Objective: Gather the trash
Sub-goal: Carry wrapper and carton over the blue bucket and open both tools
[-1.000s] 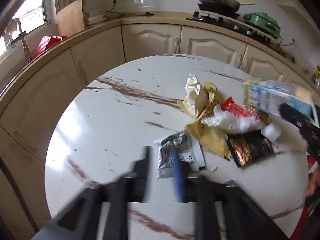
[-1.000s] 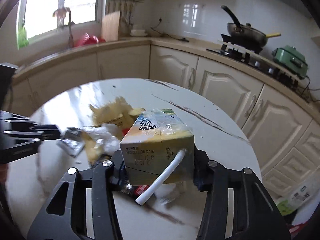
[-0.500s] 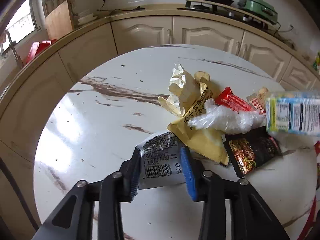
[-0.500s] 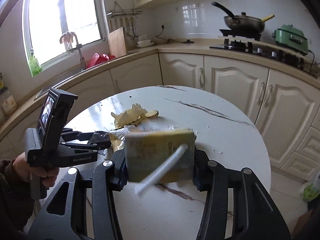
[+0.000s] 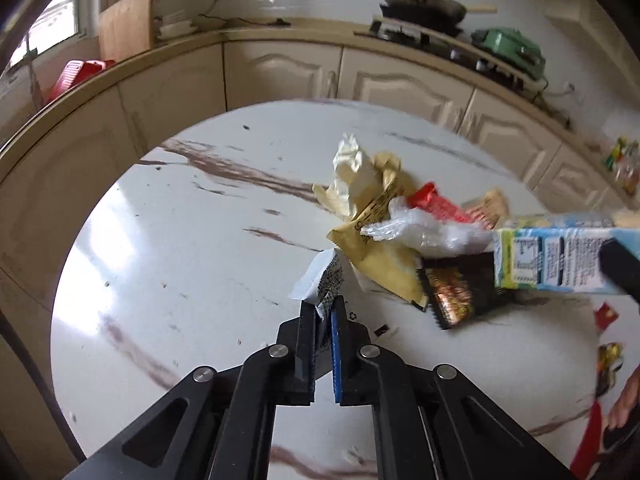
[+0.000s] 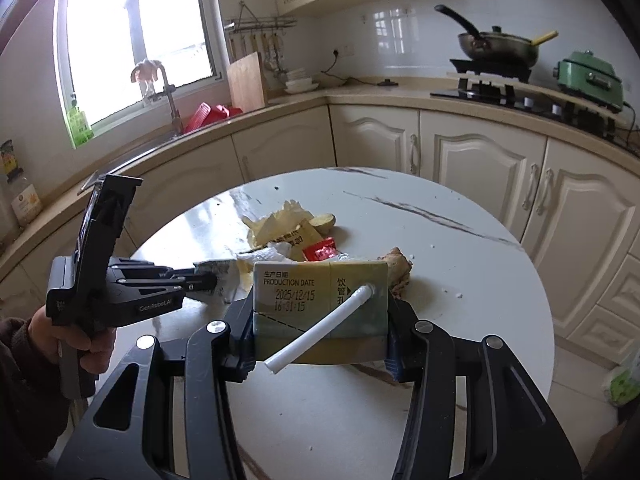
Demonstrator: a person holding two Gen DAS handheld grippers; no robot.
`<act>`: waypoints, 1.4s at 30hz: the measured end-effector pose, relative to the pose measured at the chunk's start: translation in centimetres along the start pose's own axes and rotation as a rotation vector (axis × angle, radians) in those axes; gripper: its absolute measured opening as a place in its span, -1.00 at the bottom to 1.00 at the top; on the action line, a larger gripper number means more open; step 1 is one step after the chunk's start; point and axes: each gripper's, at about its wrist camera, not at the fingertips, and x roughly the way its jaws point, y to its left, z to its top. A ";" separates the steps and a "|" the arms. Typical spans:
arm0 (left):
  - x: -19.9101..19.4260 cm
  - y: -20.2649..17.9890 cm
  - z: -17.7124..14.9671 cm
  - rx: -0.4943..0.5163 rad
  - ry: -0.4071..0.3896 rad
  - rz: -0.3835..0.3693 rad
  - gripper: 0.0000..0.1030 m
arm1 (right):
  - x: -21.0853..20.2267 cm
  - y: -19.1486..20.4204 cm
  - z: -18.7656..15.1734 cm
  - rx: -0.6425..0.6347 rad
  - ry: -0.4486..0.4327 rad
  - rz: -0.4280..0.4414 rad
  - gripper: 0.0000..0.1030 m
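Left gripper (image 5: 324,316), lower centre of its view, has just closed its jaws on the grey-white wrapper (image 5: 322,282) (crumpled between the pads) at the near edge of the trash pile (image 5: 400,224) on the marble table (image 5: 180,240). Right gripper (image 6: 320,344) clamps the drink carton (image 6: 320,300), straw (image 6: 320,330) sticking out, centre frame.

The round table (image 5: 192,264) has a glossy, smooth white top veined in brown like marble, and it mirrors the window light. On it lie a crinkled silver-grey foil wrapper (image 5: 324,280), a matt yellow packet (image 5: 380,256), clear crumpled plastic film (image 5: 420,228), a shiny red wrapper (image 5: 436,204) and a glossy black packet (image 5: 460,292). The drink carton (image 6: 320,300) looks like smooth printed card with a white plastic straw (image 6: 320,332), and both grippers are matt black plastic with bright metal pins.
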 end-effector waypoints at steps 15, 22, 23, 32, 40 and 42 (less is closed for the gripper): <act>-12.0 -10.8 -3.5 0.136 -0.153 -0.123 -0.98 | -11.1 -2.4 -1.9 0.052 -0.113 -0.059 -0.11; -10.5 -23.5 -4.5 0.296 -0.111 -0.243 -0.98 | -20.1 -8.9 -7.0 0.147 -0.137 -0.213 -0.10; -9.8 -25.6 -4.6 0.319 -0.097 -0.263 -0.98 | -21.2 -10.0 -7.9 0.164 -0.126 -0.244 -0.10; -0.4 -40.3 -6.5 0.491 0.100 -0.369 -0.98 | -22.8 -22.9 -18.4 0.404 0.036 -0.391 -0.10; 9.6 -46.9 -8.5 0.585 0.286 -0.335 -0.98 | -17.7 -31.9 -27.2 0.602 0.172 -0.406 0.26; 11.6 -48.3 -8.4 0.598 0.315 -0.322 -0.98 | -17.5 -33.0 -28.8 0.637 0.185 -0.417 0.26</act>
